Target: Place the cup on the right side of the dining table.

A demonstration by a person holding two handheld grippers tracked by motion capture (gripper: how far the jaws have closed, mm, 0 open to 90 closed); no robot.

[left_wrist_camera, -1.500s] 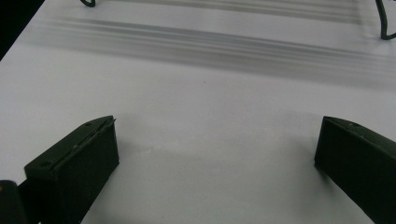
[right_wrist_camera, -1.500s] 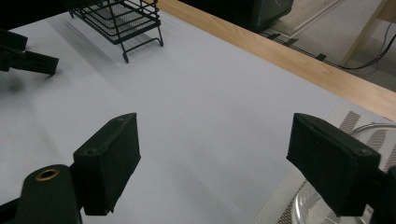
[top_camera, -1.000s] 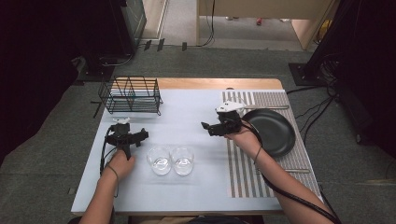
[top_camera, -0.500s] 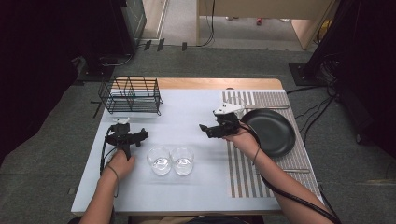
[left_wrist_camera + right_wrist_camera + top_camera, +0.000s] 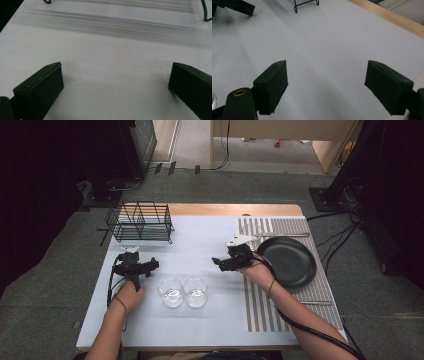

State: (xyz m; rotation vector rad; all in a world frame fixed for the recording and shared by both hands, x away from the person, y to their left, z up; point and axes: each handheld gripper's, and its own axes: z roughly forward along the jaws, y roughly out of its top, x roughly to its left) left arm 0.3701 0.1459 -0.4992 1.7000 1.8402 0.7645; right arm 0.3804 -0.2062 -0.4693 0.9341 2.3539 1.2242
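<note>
Glasses: two clear ones stand touching side by side on the bench, the left glass [image 5: 171, 292] and the right glass [image 5: 195, 292], toward the 6 o'clock edge, between the two hands. Neither is held. The left gripper [image 5: 134, 267] sits at about 10 o'clock from them, jaws spread wide over bare bench in the left gripper view. The right gripper [image 5: 225, 263], at about 2 o'clock from the glasses, also has its jaws wide and holds nothing. This looks like the approach step, before any grasp. Next, one gripper likely needs to swing down to a glass and straddle its wall without knocking its neighbour. Open bench lies between the glasses and the wire rack [image 5: 141, 222] at 11 o'clock; the black plate [image 5: 287, 262] on the striped mat [image 5: 260, 305] crowds the 3 o'clock side.
</note>
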